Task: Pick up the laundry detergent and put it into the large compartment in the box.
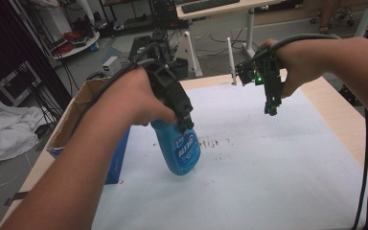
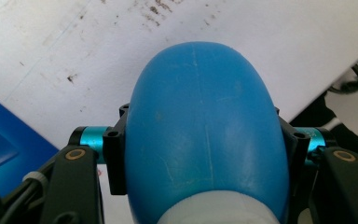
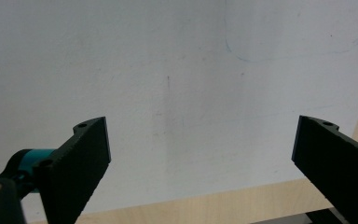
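The left tool [image 1: 186,122] is clamping a blue plastic bottle [image 1: 179,146] by its sides, holding it tilted in the air above the white sheet [image 1: 249,172] covering the bench [image 1: 333,112]. The hand [image 1: 136,98] is hiding the bottle's upper part, and its label is too blurred to read. The cardboard box [image 1: 79,103] at the bench's left edge is largely covered by the forearm, its contents hidden. The right tool [image 1: 272,109] is hanging wide open, gripping nothing, above the sheet.
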